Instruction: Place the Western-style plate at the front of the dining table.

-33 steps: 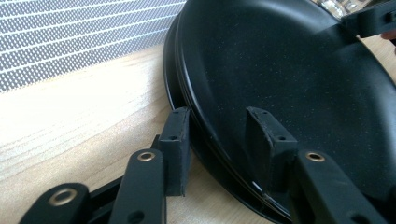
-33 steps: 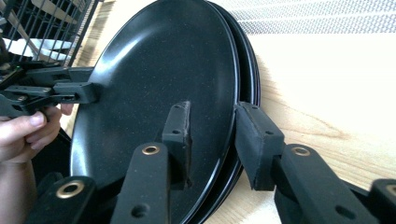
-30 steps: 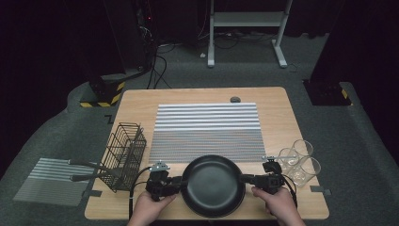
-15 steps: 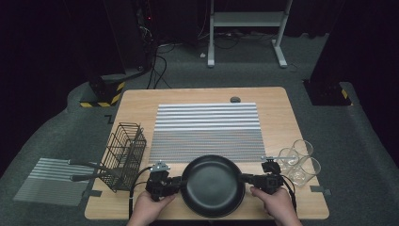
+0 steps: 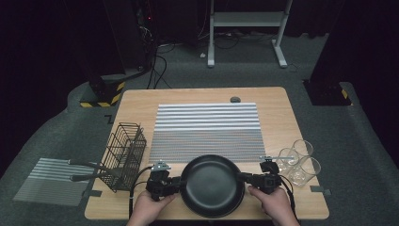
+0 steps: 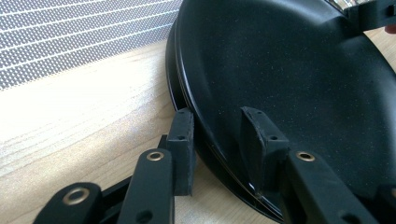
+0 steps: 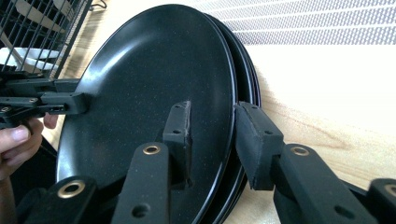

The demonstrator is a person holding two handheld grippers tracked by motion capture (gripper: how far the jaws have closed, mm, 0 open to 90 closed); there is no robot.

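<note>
At the bottom centre of the high view a stack of black plates [image 5: 212, 185] lies on the table [image 5: 282, 101]; our left gripper [image 6: 219, 140] and right gripper [image 7: 212, 140] each straddle opposite rims, jaws partly spread, gaps visible at the pads. We should clamp evenly before lifting level. The glasses [image 5: 299, 162] at lower right and wire basket [image 5: 124, 155] at lower left crowd us.

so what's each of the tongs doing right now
left tongs: jaws astride the top black plate's rim, grip cannot be told
right tongs: same on the opposite rim
</note>
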